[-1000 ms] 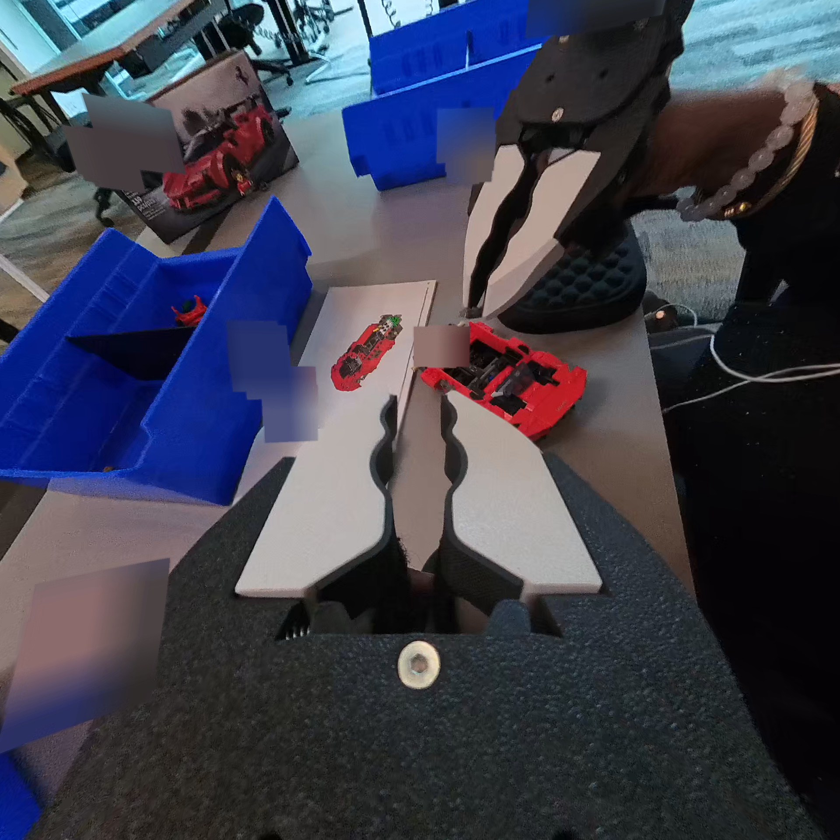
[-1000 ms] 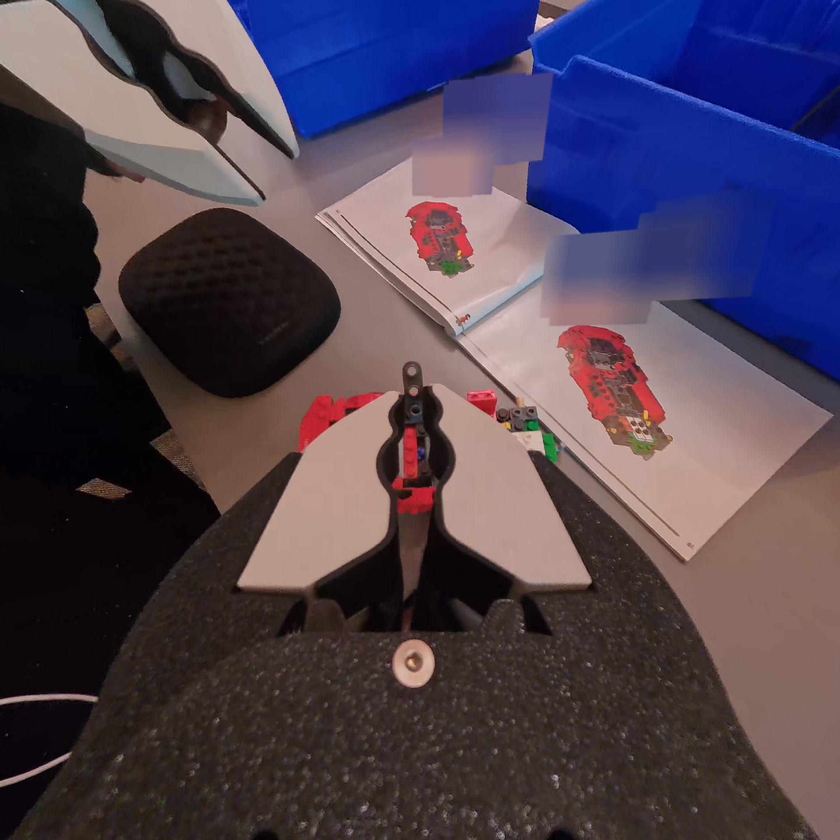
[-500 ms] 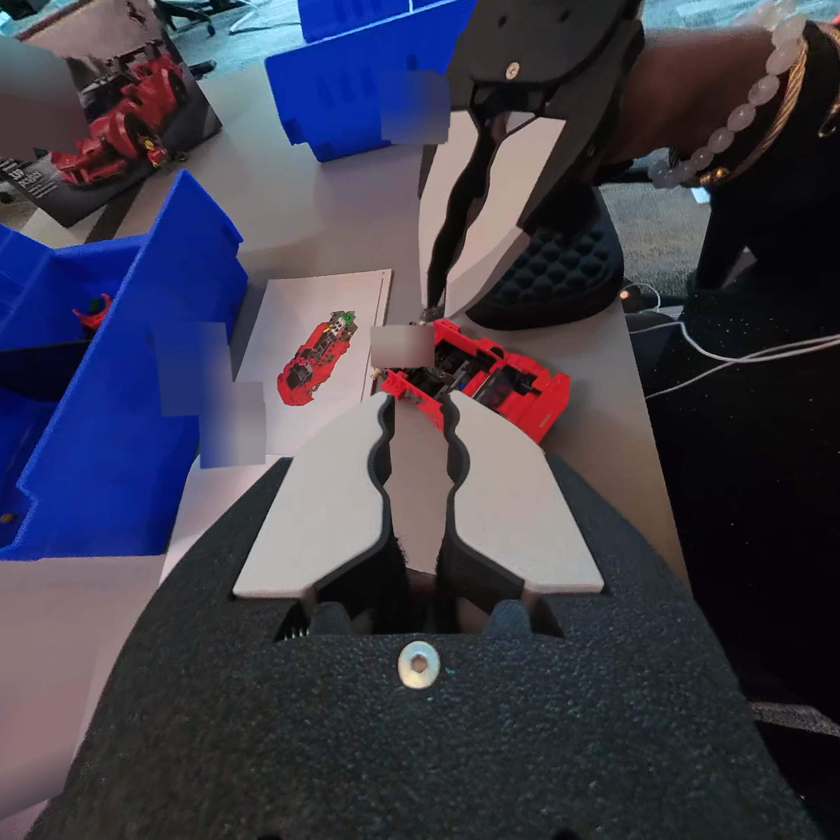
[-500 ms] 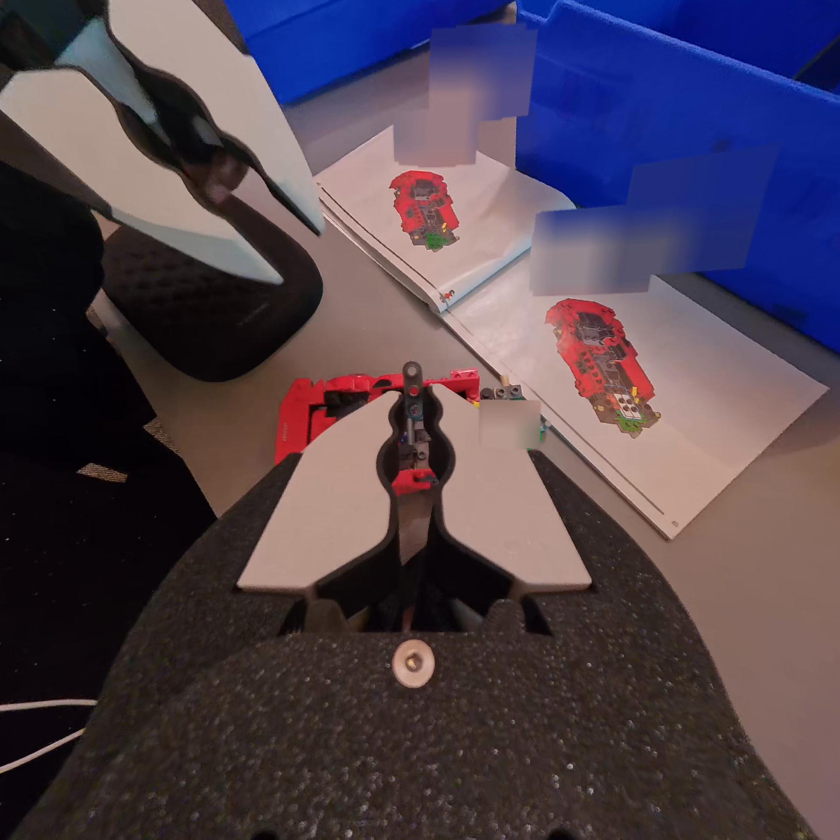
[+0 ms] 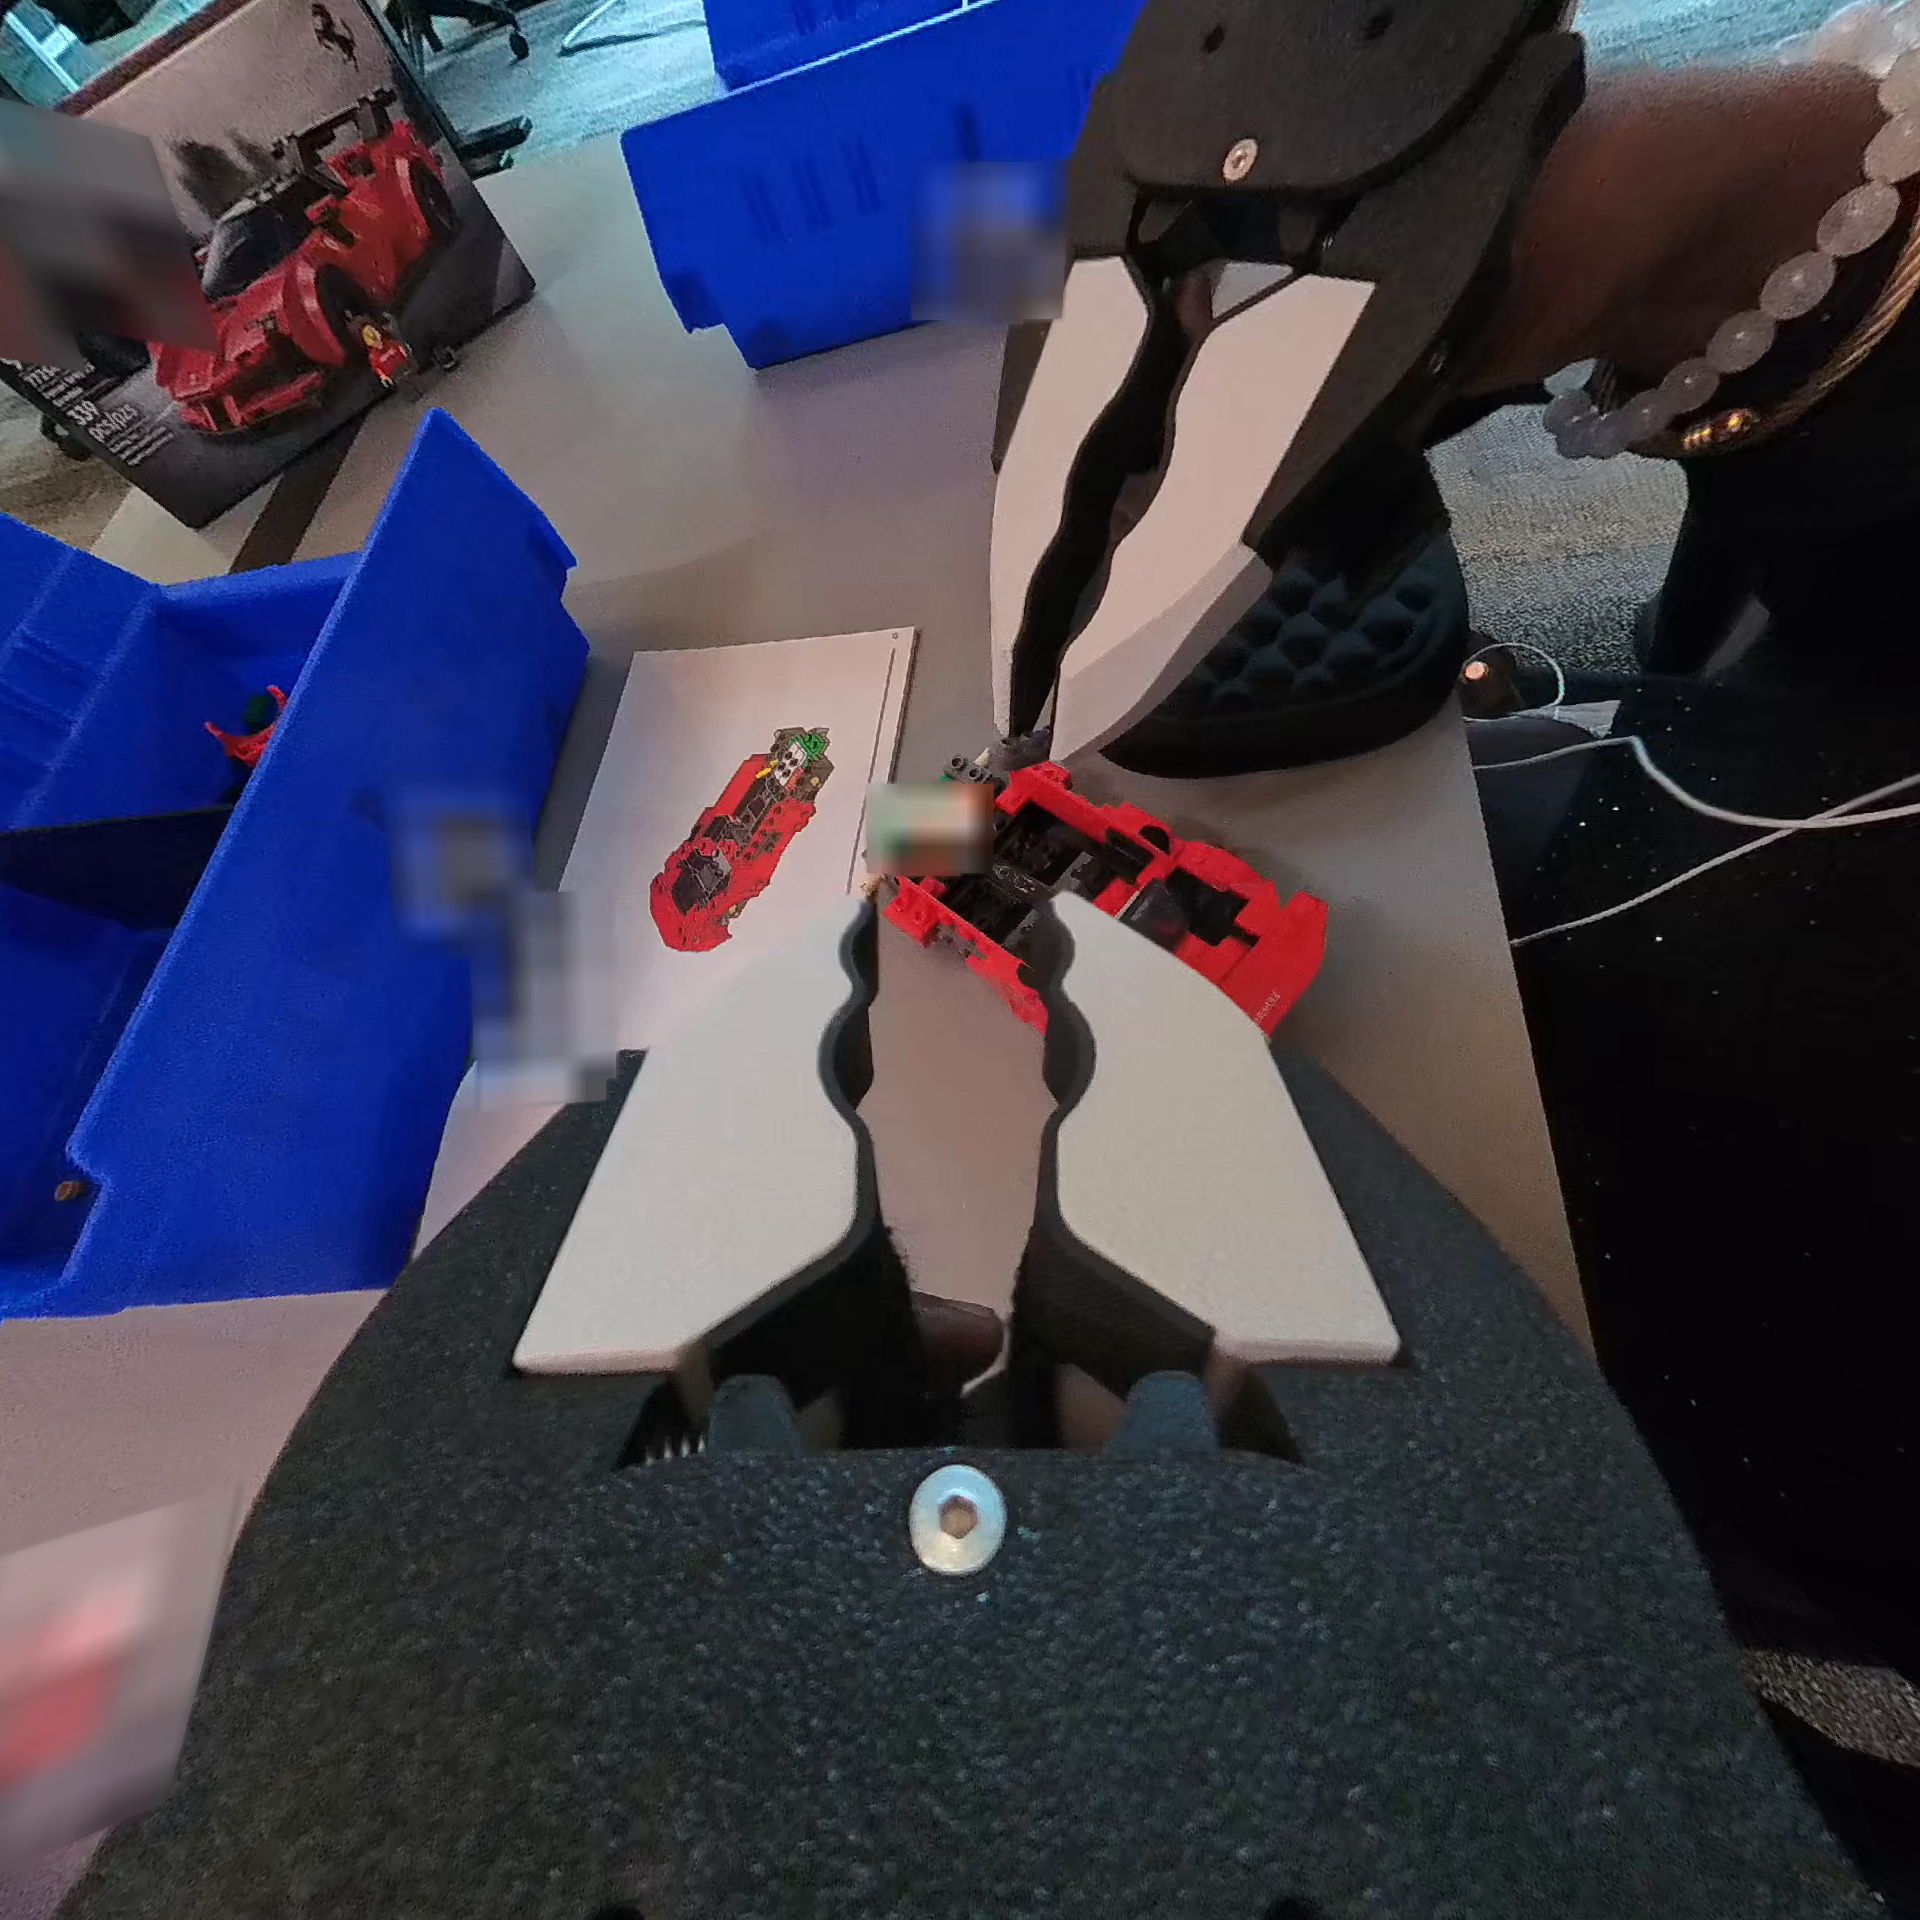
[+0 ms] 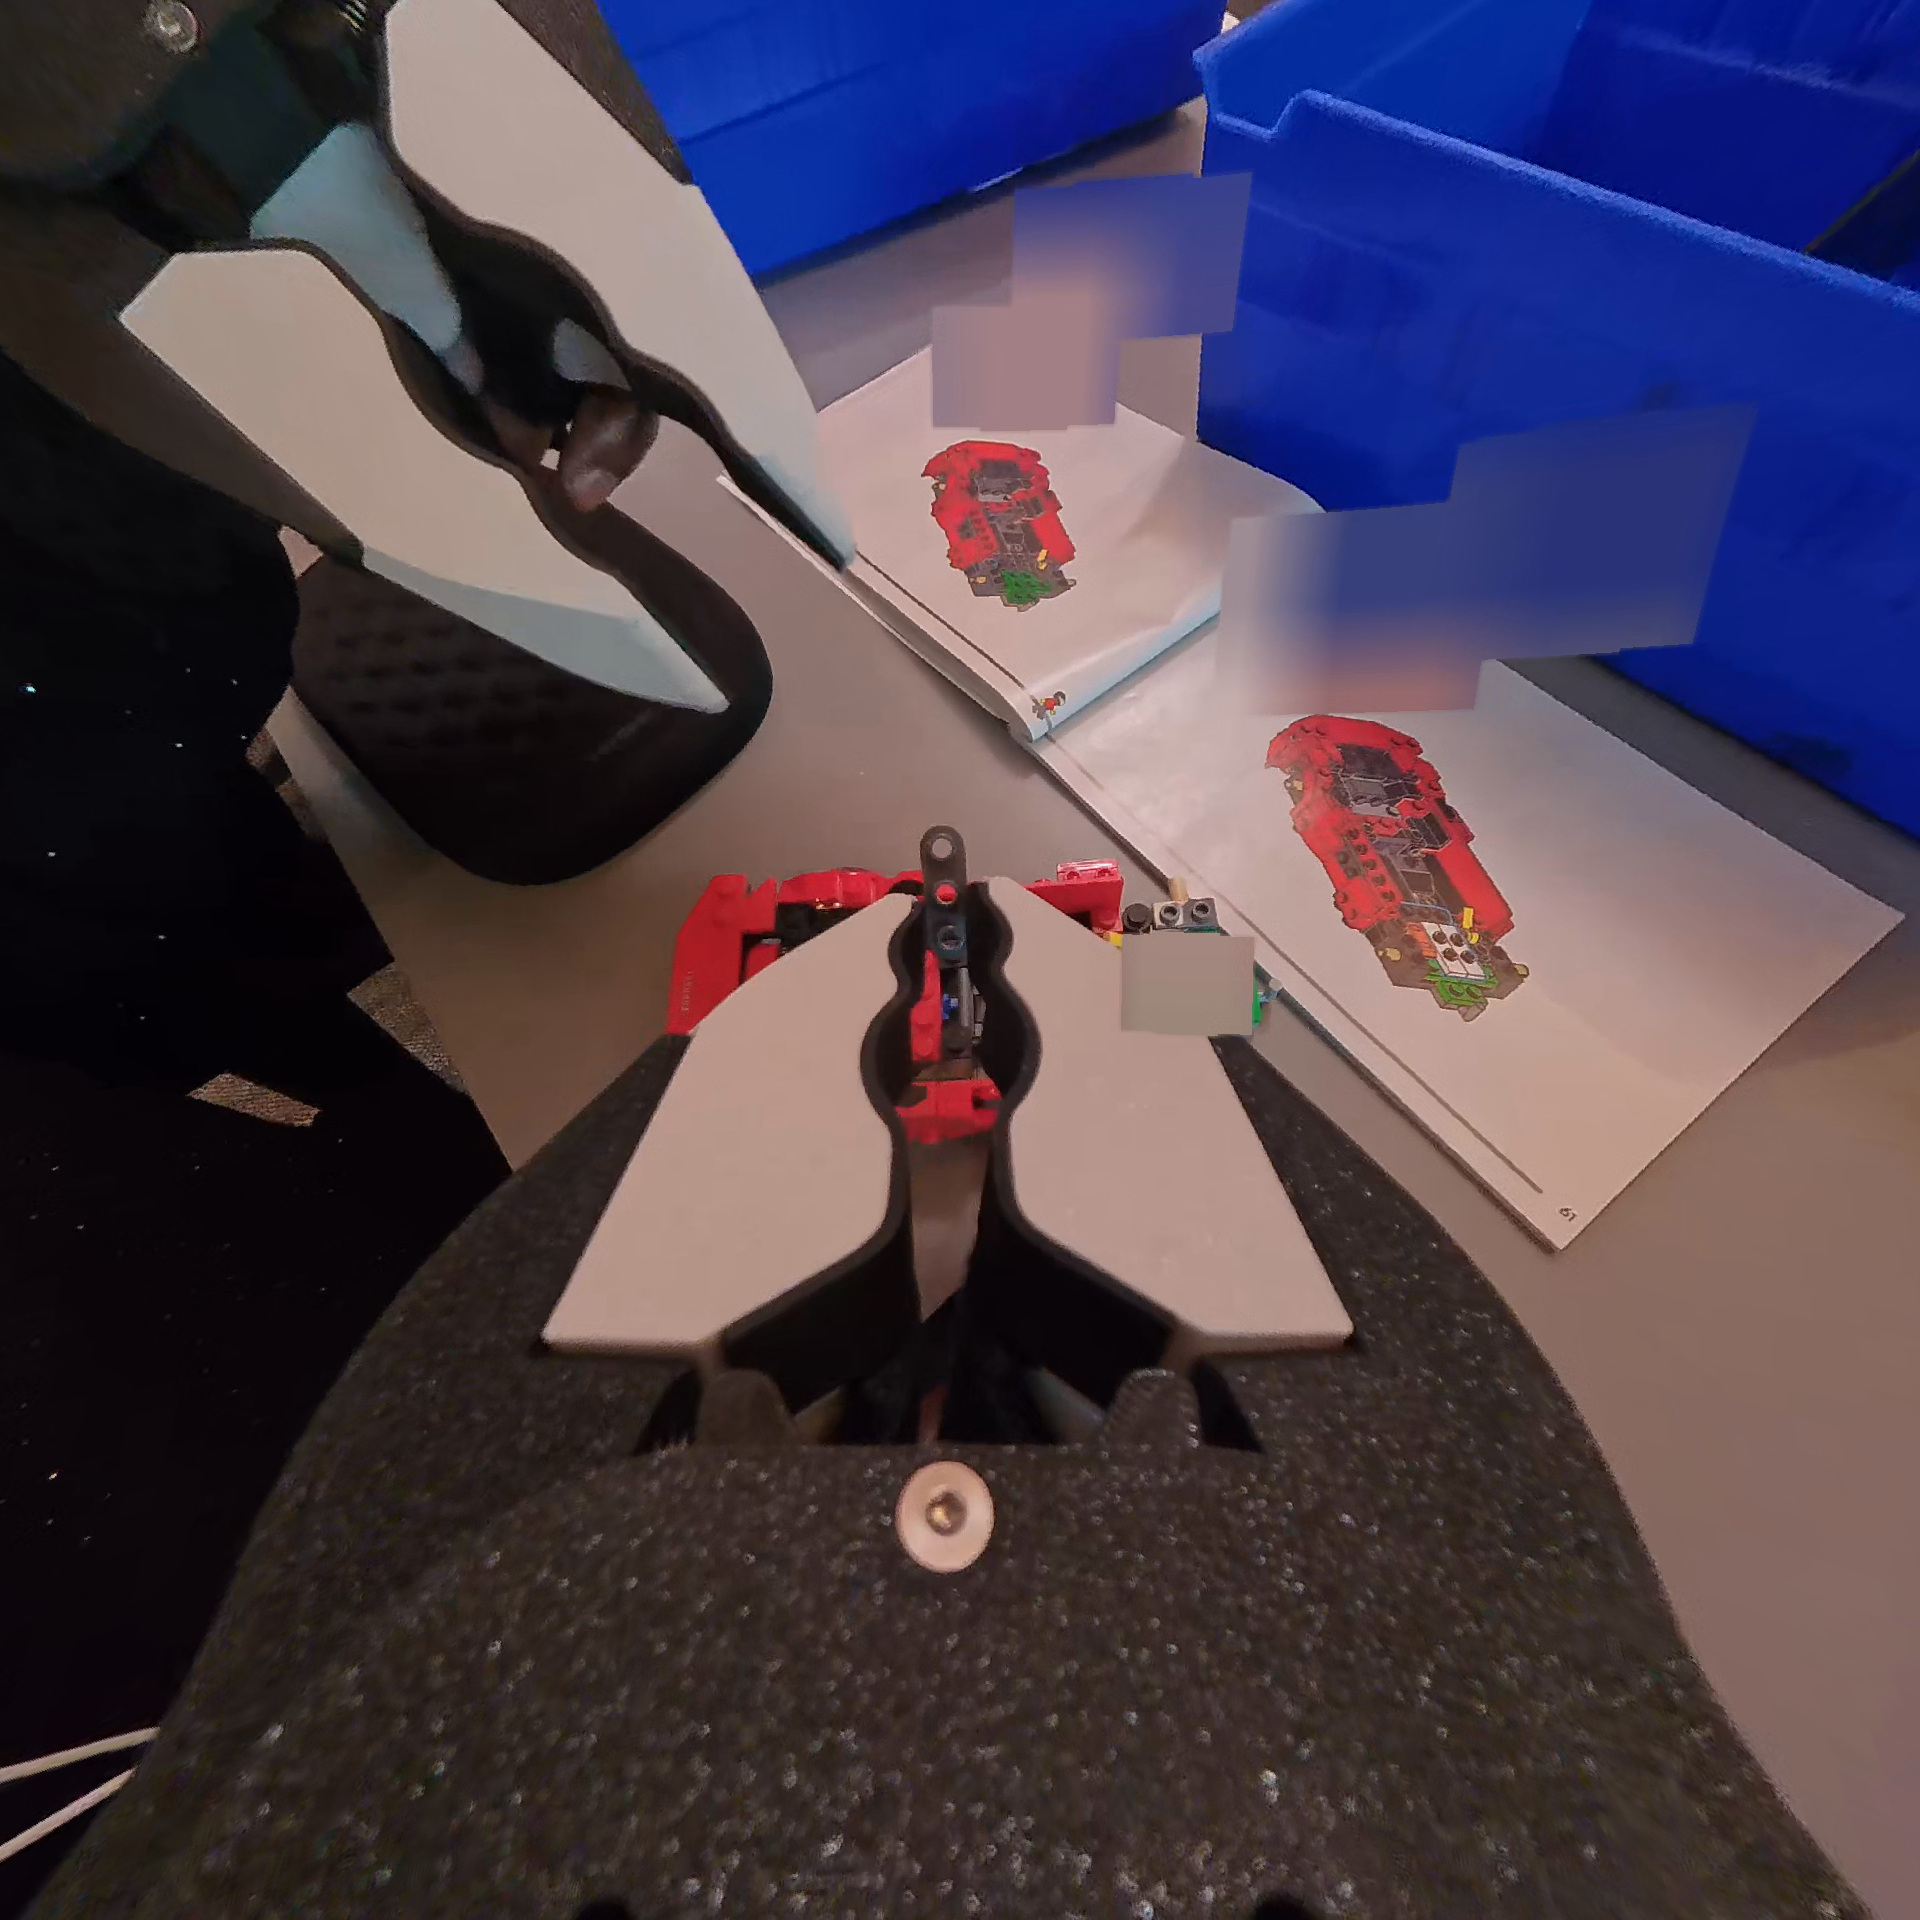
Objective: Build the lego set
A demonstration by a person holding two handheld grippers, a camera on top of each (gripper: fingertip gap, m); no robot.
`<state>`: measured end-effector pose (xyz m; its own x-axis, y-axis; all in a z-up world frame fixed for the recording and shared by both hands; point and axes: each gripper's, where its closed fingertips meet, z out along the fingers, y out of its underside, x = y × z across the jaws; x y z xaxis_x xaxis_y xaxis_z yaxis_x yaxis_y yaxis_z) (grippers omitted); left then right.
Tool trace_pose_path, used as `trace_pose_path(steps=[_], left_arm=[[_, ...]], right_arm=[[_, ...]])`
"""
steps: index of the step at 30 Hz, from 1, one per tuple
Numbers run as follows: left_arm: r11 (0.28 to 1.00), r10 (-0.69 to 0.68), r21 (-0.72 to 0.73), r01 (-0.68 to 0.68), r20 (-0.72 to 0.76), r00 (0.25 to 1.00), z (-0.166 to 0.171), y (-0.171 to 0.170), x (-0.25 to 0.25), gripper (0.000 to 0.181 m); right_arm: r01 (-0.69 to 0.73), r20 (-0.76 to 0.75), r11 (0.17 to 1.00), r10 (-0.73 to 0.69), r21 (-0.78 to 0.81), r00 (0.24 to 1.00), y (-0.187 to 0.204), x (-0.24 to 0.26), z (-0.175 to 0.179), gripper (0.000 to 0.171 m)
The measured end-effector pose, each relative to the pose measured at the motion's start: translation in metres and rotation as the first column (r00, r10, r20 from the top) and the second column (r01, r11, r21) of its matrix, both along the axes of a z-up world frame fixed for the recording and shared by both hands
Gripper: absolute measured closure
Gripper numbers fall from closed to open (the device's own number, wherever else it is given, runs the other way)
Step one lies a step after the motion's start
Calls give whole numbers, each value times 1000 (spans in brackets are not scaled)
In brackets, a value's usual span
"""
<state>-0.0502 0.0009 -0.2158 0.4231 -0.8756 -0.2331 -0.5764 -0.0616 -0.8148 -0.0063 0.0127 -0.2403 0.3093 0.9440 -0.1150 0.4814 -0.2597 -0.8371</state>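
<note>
Partly built red car (image 5: 1117, 894) on table (image 5: 727, 499): light, brittle, best held by its sides; right claw (image 6: 943, 904) clamped on thin black piece (image 6: 943, 873) above it, left claw (image 5: 951, 925) open alongside.

Beyond my grey counter (image 5: 644, 499) I see grey carpet (image 5: 1538, 488), and at its far corner, office chair legs (image 5: 488, 31) on the floor.

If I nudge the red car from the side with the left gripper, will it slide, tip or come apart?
The red car lies low and flat on the smooth table, so it would probably slide rather than tip. Its top is open with small pieces exposed, so a hard shove might loosen some. The left gripper is open near its edge.
</note>
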Motion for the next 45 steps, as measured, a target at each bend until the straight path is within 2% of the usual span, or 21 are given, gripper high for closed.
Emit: trace_pose_path(steps=[7,12,16,19,22,26,28,31,35,45], left_arm=[[999,33,-17,-33,3,999,-7,7,-7,148],[999,12,-35,-11,20,1000,-16,8,-13,153],[998,-41,-52,40,-21,999,-30,6,-10,162],[994,-78,-73,76,-27,997,-37,4,-2,169],[991,-102,-89,100,-27,994,-41,3,5,175],[990,-103,-102,99,-35,994,-46,5,10,176],[988,-111,-108,106,-45,993,-49,4,11,176],[989,-107,-106,102,-50,993,-49,4,9,176],[990,-104,-98,101,-21,994,-43,4,6,176],[991,-94,-93,93,1,996,-40,4,-1,176]], right_arm=[[4,33,1000,-4,-4,999,3,0,-7,164],[-2,162,999,10,-53,987,8,10,-12,164],[-40,284,995,65,-94,957,4,8,-23,164],[-12,408,995,53,-104,911,10,12,-34,164],[36,464,985,46,-166,885,11,10,-39,164],[88,576,986,9,-140,817,24,13,-47,164],[90,593,981,32,-175,804,25,11,-50,164],[104,674,979,44,-178,737,25,14,-59,164],[142,723,978,15,-155,690,29,15,-62,164],[154,746,980,-5,-130,666,30,12,-65,164]])
